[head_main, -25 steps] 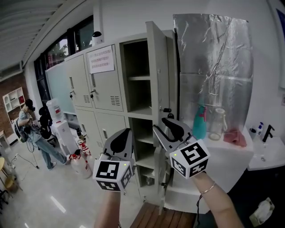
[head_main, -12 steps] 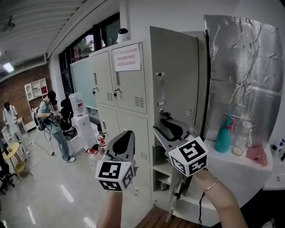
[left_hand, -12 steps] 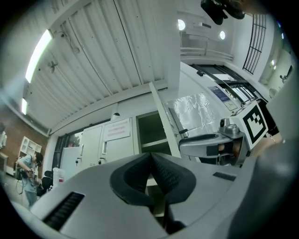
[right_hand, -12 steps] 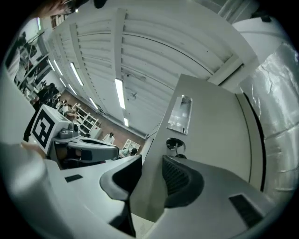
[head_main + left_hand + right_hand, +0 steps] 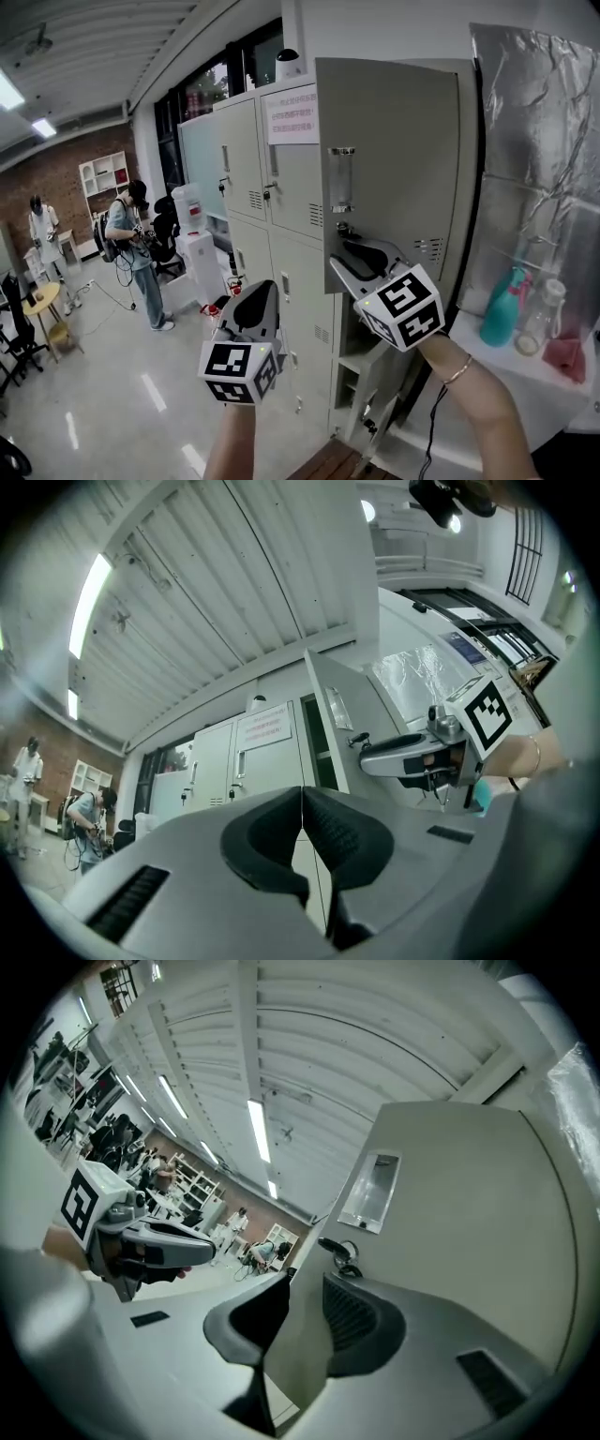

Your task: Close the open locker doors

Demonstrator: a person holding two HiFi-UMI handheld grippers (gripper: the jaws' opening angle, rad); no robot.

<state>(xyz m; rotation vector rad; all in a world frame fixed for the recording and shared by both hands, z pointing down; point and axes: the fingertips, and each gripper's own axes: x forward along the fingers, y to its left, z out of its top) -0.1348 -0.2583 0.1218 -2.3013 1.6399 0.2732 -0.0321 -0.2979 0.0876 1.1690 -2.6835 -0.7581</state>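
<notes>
The left hand-held gripper [image 5: 262, 287] is held low in front of the lockers. Its two black pads are pressed together with nothing between them. The right hand-held gripper [image 5: 345, 251] is higher, just in front of the open upper locker door [image 5: 394, 141]. Its jaws stand apart and are closing. Nothing is pinched between them; through the gap only the grey face of the door shows. This door is swung out from the cabinet, and its outer face is turned toward the camera. On it there is a clear label holder [image 5: 341, 178] and, below that, a key in the lock [image 5: 342, 228], just above the tips of the right hand-held gripper. Under the door, a lower compartment [image 5: 352, 366] is open, with shelves inside. To the left, the other lockers [image 5: 246, 173] are shut, and one carries a paper notice [image 5: 292, 114]. To the right, a white worktop [image 5: 469, 342] carries a teal bottle [image 5: 500, 307] and a glass bottle [image 5: 541, 319], which stand before a foil sheet [image 5: 544, 141].
</notes>
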